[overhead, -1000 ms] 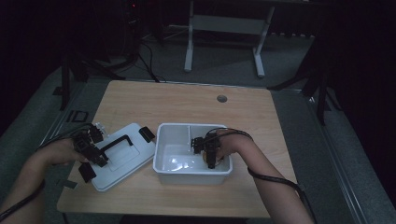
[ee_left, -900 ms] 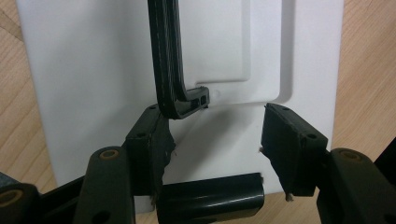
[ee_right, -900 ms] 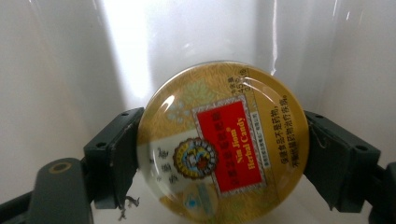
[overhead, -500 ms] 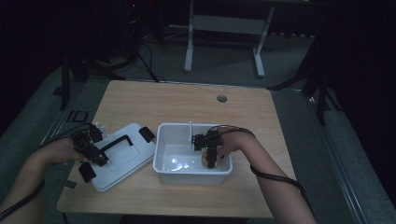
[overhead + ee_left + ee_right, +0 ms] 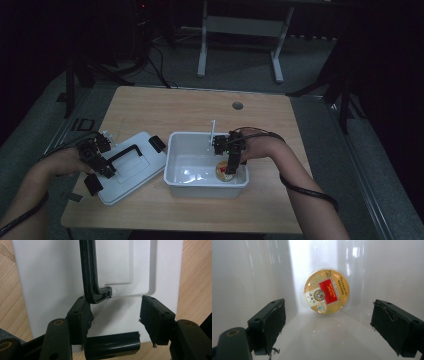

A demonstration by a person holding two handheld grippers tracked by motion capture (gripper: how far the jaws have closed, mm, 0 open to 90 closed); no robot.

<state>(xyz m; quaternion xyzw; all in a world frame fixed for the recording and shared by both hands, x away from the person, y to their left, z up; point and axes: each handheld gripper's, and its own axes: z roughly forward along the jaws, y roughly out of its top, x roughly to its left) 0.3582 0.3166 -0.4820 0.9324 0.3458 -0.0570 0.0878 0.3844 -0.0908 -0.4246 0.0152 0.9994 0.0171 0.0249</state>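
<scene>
Spreading wide, the right gripper (image 5: 327,327) has its two jaws apart with nothing between them; one round gold tin (image 5: 326,291) with a red label sits at twelve o'clock of them, against the wall of the one white bin (image 5: 190,186); the left gripper (image 5: 115,322) stands half spread, its left jaw touching the end of the black handle (image 5: 90,272) on the one white lid (image 5: 50,277), the right jaw clear; the lid lies at nine o'clock of the bin, near the table (image 5: 190,107) edge; both forearms reach in from six o'clock.

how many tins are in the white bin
1. The round tin lies on the floor of the bin, near its right front corner, below the open right gripper. None seems hidden.
</scene>
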